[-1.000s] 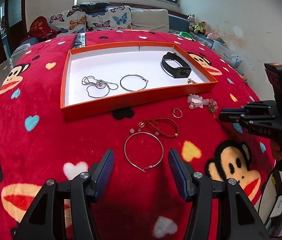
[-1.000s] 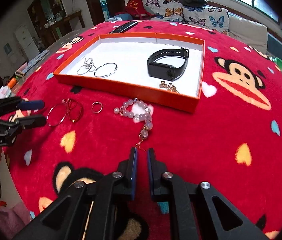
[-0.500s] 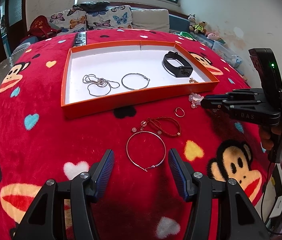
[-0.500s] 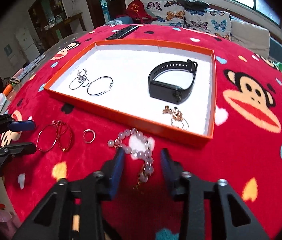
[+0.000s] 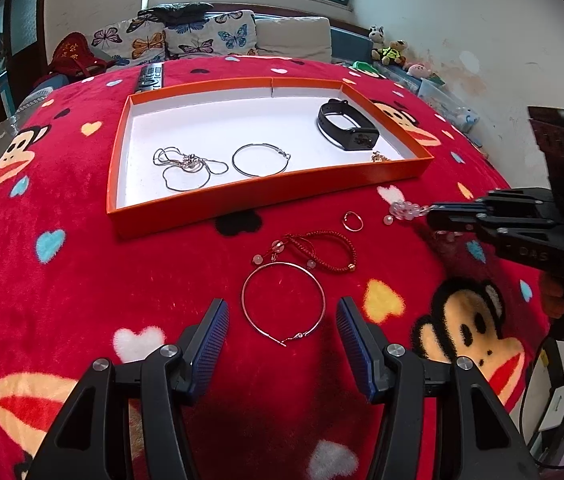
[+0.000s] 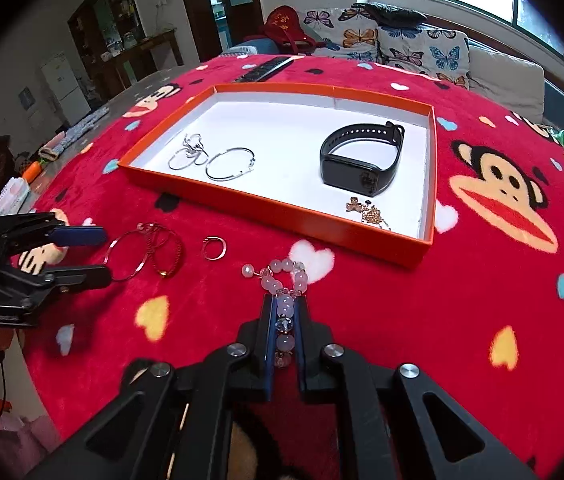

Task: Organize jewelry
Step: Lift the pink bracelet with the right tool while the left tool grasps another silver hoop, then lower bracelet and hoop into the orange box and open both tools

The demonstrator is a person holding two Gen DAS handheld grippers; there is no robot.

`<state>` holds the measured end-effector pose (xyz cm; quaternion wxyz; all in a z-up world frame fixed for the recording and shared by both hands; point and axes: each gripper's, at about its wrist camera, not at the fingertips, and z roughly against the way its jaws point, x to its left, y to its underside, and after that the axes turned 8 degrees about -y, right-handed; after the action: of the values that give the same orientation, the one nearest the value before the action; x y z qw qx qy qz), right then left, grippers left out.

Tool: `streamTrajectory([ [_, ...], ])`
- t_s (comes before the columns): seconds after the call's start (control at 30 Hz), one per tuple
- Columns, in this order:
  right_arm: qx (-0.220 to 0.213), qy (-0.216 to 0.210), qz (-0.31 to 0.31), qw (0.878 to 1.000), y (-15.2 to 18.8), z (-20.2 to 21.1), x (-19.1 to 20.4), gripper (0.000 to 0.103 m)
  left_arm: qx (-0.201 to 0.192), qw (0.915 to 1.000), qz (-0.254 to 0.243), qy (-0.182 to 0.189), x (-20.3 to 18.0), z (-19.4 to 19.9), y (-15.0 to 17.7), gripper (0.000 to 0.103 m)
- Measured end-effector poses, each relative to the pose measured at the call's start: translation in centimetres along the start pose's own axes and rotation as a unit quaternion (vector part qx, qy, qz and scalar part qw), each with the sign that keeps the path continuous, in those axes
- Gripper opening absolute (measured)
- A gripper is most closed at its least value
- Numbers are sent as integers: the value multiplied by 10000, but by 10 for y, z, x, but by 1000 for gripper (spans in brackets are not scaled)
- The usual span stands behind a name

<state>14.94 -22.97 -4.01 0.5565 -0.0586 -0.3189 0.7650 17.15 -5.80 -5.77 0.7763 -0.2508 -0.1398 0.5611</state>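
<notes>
A plush red blanket printed with cartoon monkey faces and small hearts in white, yellow, blue and black is spread across both views. At centre frame, a shallow rectangular tray is seen with orange walls and a white floor. A black wristband, silver hoops, a silver chain and a small gold-coloured chain are shown inside it. Below the tray, a pale pink beaded bracelet, a dark red cord bracelet and a thin silver-coloured bangle are seen. Black gripper bodies with blue ribbed pads are shown. At upper frame, white cushions patterned with multicoloured butterflies are visible.
</notes>
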Motion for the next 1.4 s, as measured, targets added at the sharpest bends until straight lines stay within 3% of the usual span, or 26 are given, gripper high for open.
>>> streamTrajectory([
  [0.43,-65,-54,-142,9999,5,2,-2,10,-17,9990,-231,-388,-13,-14,-9,60],
  [0.7,-103,-57,-212,9997,7,4,-4,10,-125,9958,-407,-811,-28,-20,-8,57],
  [0.77,-134,-52,-222,9996,6,7,-4,10,-159,9958,-397,-804,-28,-19,-7,52],
  [1.13,-415,-197,-241,9987,-2,32,6,10,-403,9973,-228,-568,-23,10,-7,52],
  [1.4,-709,-414,-162,9965,-29,57,15,10,-821,9956,-57,-441,-3,51,-35,52],
])
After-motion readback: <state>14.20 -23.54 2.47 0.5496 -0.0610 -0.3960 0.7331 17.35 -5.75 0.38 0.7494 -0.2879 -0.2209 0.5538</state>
